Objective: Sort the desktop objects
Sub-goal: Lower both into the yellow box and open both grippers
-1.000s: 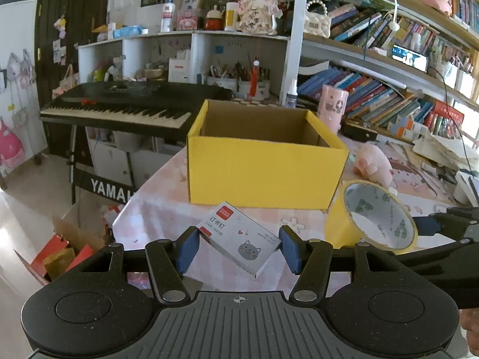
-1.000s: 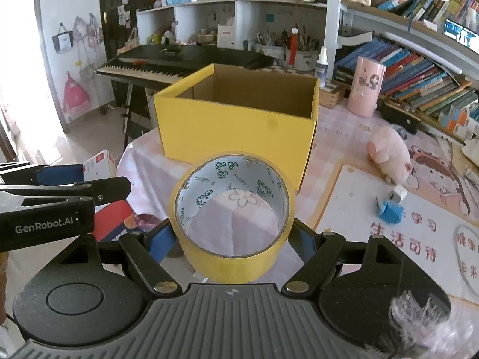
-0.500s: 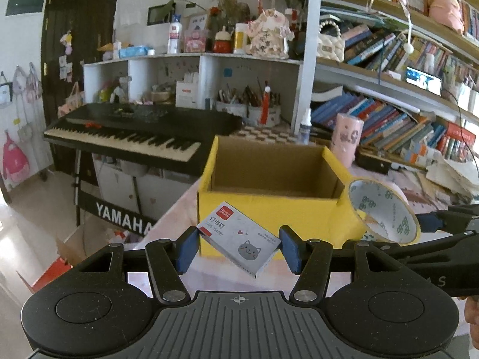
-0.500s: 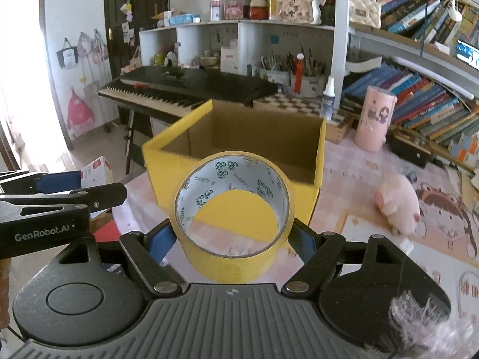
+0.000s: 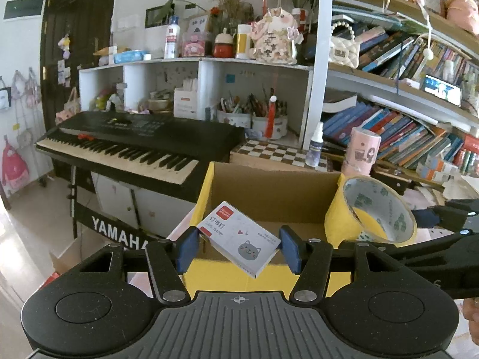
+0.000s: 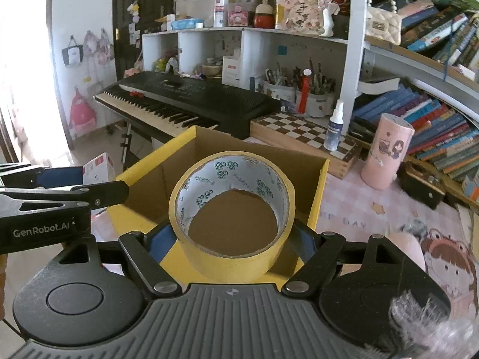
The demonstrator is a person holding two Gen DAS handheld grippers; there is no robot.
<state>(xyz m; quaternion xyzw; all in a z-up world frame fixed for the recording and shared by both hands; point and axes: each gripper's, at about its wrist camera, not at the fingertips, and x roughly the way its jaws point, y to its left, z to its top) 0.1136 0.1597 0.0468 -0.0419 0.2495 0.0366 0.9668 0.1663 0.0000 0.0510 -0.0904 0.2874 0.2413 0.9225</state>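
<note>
Box mouth: the yellow cardboard box (image 6: 318, 197) stands open-topped, nothing lying inside.
Behind box: chessboard (image 6: 302, 134), spray bottle (image 6: 334, 127), keyboard (image 5: 134, 146) crowd the far side.
Right of box: pink canister (image 6: 386, 152) stands near.

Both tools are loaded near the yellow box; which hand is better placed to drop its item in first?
Right, probably. Its tape roll already hangs over the yellow box opening, while the left tool's staple box looks nearer the front wall.

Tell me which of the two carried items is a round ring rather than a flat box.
The yellow tape roll in the right tool; the left tool holds a flat white staple box printed with a cat.
</note>
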